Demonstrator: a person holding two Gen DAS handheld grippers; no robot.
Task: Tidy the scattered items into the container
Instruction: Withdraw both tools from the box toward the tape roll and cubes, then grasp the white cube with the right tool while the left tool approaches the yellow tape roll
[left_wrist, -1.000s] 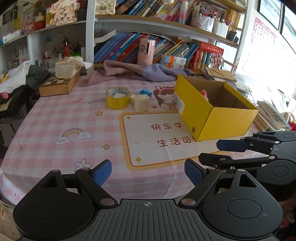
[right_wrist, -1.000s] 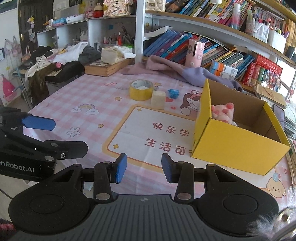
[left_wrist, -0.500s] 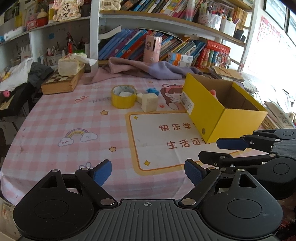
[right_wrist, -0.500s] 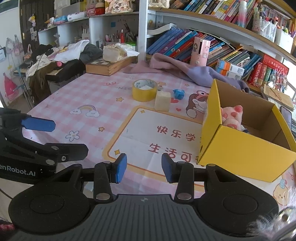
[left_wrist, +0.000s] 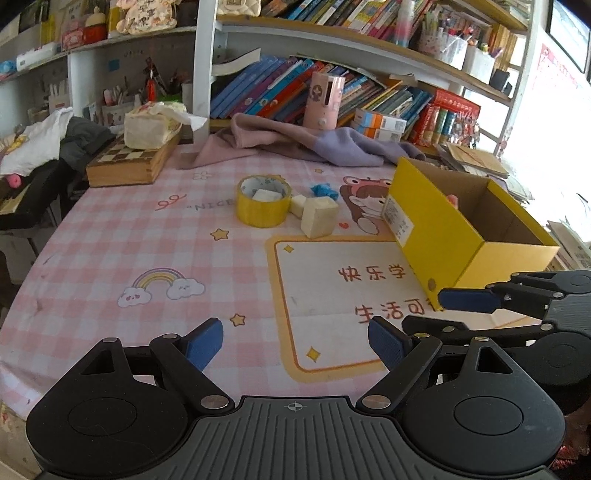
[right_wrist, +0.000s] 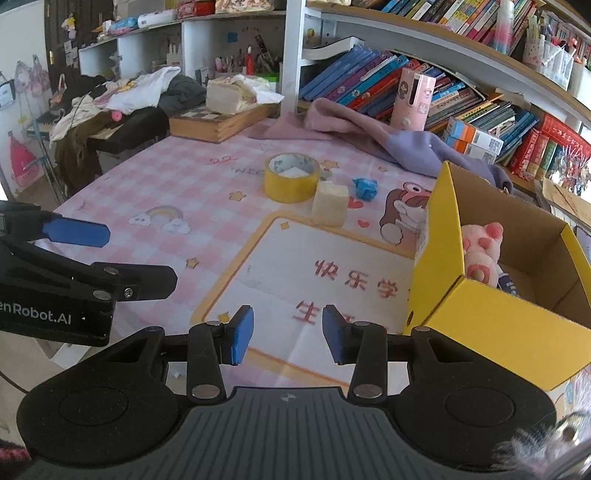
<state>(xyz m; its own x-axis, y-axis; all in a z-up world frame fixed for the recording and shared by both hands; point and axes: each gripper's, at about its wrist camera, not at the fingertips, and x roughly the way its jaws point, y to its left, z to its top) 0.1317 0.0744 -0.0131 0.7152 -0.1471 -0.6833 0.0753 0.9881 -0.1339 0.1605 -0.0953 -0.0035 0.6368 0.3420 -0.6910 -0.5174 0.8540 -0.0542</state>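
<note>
A yellow cardboard box (left_wrist: 436, 236) stands open on the right of the table; it also shows in the right wrist view (right_wrist: 491, 325) with a pink plush toy (right_wrist: 480, 251) inside. A yellow tape roll (left_wrist: 263, 204) (right_wrist: 291, 177), a cream cube (left_wrist: 319, 220) (right_wrist: 330, 203), a smaller cream piece (left_wrist: 297, 205) and a blue crumpled item (left_wrist: 324, 191) (right_wrist: 365, 188) lie mid-table. My left gripper (left_wrist: 295, 341) is open and empty near the front edge. My right gripper (right_wrist: 287, 334) is open and empty beside the box.
A pink checked tablecloth (left_wrist: 110, 258) covers the table. A purple cloth (left_wrist: 295, 142), a wooden chess box (left_wrist: 129, 162) with a tissue pack and a pink dispenser (left_wrist: 325, 99) stand at the back. Bookshelves rise behind. Clothes lie piled at the left.
Both grippers have moved a little forward over the table, so the tape, cube and box look nearer. Both stay open and empty.
</note>
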